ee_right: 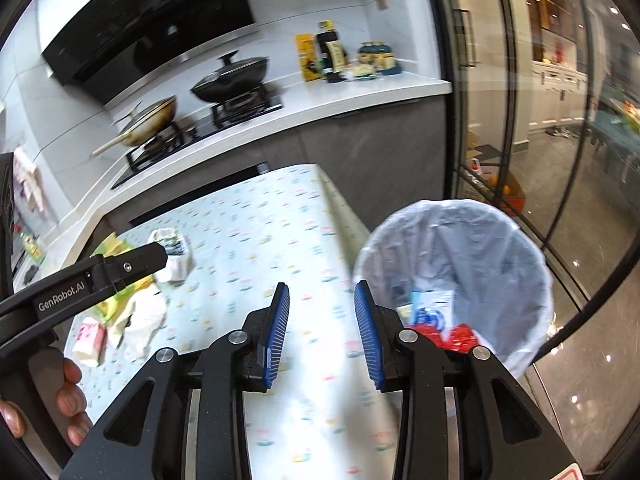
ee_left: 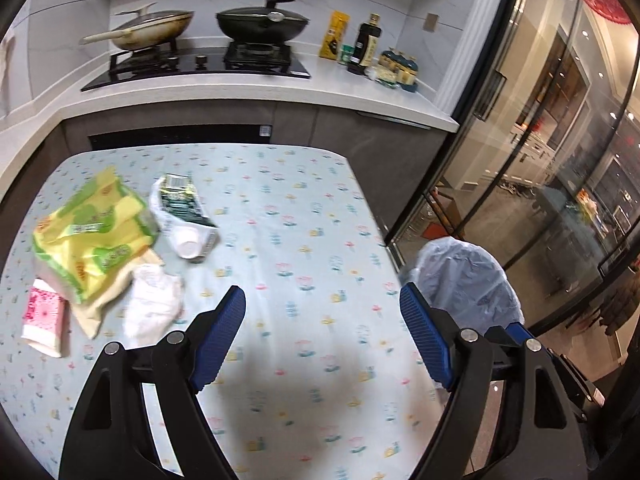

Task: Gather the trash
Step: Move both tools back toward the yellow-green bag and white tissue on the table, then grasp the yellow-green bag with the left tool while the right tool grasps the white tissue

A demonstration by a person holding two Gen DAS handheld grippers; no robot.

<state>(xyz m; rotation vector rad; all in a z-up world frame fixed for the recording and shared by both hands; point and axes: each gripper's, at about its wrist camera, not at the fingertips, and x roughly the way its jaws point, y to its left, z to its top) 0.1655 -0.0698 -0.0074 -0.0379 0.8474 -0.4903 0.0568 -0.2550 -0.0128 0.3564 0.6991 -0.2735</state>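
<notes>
Trash lies on the left of the table [ee_left: 304,216]: a yellow-green plastic bag [ee_left: 92,232], a clear wrapper with a dark green pack [ee_left: 184,208], a crumpled white tissue [ee_left: 152,304] and a pink packet [ee_left: 44,320]. My left gripper [ee_left: 322,300] is open and empty above the table, right of the tissue. My right gripper [ee_right: 322,300] is open and empty over the table's right edge, beside the bin [ee_right: 480,240]. The bin has a white liner and holds red and blue wrappers [ee_right: 440,320]. The trash pile also shows in the right wrist view [ee_right: 132,312].
A counter [ee_left: 360,80] behind the table holds a stove with two pans [ee_left: 264,20] and several bottles [ee_left: 368,44]. Glass sliding doors [ee_left: 540,160] stand to the right. The left gripper's arm [ee_right: 80,284] crosses the right wrist view at left.
</notes>
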